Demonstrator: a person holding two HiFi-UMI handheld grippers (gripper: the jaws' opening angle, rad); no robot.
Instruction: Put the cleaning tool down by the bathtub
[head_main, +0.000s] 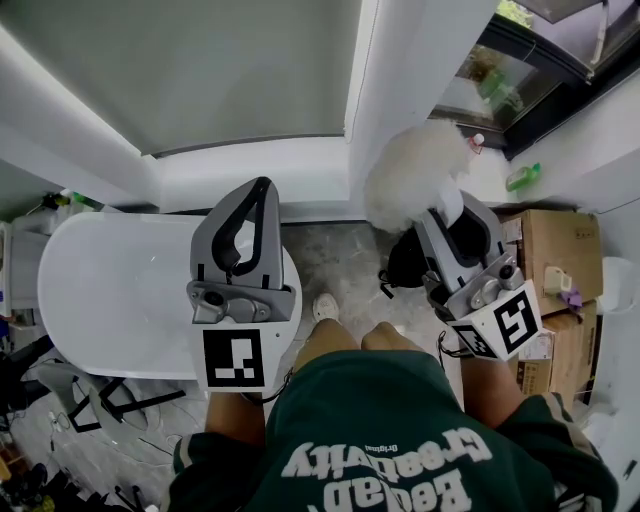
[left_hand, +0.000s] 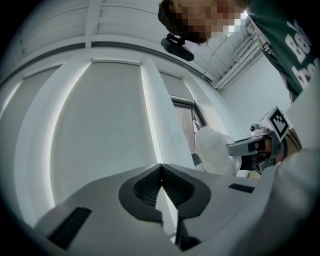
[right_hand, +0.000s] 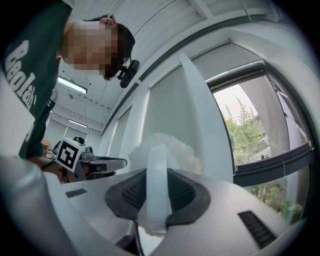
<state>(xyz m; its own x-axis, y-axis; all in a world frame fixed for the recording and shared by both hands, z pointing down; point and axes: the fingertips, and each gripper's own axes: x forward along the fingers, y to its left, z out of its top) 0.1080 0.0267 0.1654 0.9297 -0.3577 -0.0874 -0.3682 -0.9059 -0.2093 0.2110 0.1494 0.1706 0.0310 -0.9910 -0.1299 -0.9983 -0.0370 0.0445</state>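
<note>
Cleaning tool (head_main: 415, 175): fluffy white head on white handle (right_hand: 156, 186). It's up off grey marbled floor (head_main: 345, 255), in front of white pillar, to right of bathtub (head_main: 100, 290) and apart from it.

Your right gripper (head_main: 452, 215) has it. Jaws partway closed, pads clamped on handle, fluffy head sticking out past tips.

Your left gripper (head_main: 258, 195) sits over bathtub's right end. Jaws closed tip to tip, nothing between them.

Your shoe (head_main: 325, 307) on floor between grippers. Cardboard box (head_main: 560, 245) just right of right gripper.

The left hand-held gripper (head_main: 259, 192) hides part of the bathtub (head_main: 110, 290) rim
</note>
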